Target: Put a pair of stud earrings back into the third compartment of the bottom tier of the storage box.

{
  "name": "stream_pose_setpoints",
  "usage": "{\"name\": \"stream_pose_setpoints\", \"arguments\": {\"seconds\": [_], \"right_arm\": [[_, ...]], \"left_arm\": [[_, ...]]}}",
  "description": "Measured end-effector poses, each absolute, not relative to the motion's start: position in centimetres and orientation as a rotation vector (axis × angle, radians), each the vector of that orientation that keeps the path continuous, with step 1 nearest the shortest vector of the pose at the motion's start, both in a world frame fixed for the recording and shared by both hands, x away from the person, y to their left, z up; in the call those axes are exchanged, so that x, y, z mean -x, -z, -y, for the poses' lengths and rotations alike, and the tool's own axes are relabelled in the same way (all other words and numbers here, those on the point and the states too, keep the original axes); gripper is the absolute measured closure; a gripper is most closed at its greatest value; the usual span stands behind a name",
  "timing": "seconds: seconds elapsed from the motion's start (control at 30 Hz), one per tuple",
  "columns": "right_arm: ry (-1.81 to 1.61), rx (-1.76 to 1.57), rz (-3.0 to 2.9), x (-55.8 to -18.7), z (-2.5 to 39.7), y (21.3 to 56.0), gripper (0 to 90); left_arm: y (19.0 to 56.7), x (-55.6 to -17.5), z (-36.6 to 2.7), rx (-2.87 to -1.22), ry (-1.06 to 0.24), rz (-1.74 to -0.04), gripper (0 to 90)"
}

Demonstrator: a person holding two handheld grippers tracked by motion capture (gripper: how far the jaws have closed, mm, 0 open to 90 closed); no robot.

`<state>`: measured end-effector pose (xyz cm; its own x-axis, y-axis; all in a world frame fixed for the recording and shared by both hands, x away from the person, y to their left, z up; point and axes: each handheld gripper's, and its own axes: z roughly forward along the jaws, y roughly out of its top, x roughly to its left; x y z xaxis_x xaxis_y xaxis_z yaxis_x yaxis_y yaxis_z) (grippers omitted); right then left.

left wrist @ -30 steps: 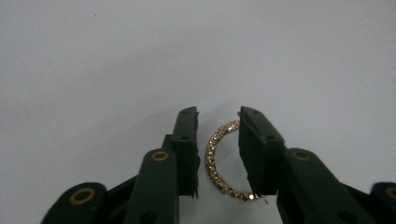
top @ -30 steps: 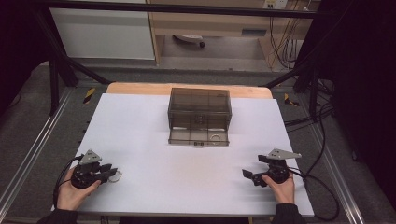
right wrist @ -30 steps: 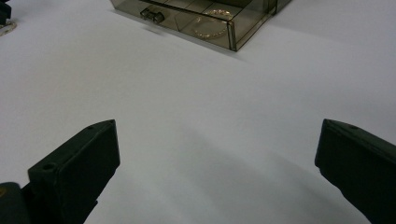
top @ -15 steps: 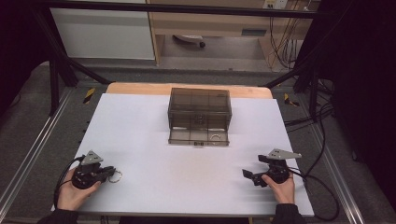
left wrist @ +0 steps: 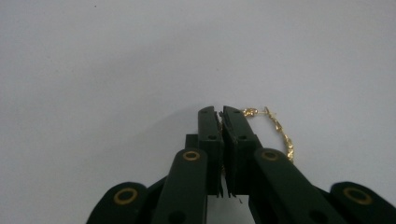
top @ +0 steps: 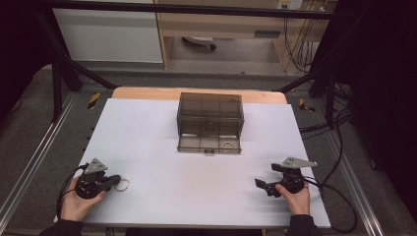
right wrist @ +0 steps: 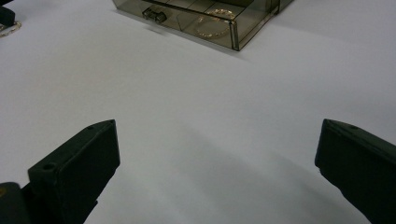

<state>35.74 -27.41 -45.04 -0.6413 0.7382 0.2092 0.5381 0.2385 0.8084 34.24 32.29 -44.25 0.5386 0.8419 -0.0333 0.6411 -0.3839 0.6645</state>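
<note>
My left gripper (top: 112,181) rests at the table's near left corner. Its jaws are shut on a gold hoop earring (top: 122,185). In the left gripper view the gripper (left wrist: 221,113) has its jaws pressed together, and the gold hoop (left wrist: 281,133) curves out to their right over the white table. My right gripper (top: 261,185) sits at the near right, held by a hand. In the right gripper view this gripper (right wrist: 215,126) is wide open with bare table between its jaws. A smoky clear drawer box (top: 210,109) stands at the far middle, its lowest drawer (top: 189,143) pulled out.
A second gold hoop (right wrist: 212,28) lies in the open drawer's right compartment, beside the drawer handle (right wrist: 154,15). The white table top (top: 196,187) spreads wide between the two grippers. Cables trail off the right edge, and a metal frame surrounds the table.
My left gripper has drawn back slightly toward the near left edge with the hoop. The right gripper has barely moved.
</note>
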Motion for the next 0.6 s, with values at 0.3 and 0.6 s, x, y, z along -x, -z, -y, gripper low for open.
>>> {"name": "stream_pose_setpoints", "arguments": {"seconds": [0.3,0.6], "right_arm": [[-1.35,-1.202,-2.293,-35.7,27.4,45.1,0.6],[-1.345,-1.204,-2.294,-35.8,27.4,45.1,0.6]], "left_arm": [[43.6,-34.4,-32.0,-2.114,-0.397,-1.18,86.3],[43.0,-35.4,-30.2,-2.132,-0.394,-1.142,86.3]]}}
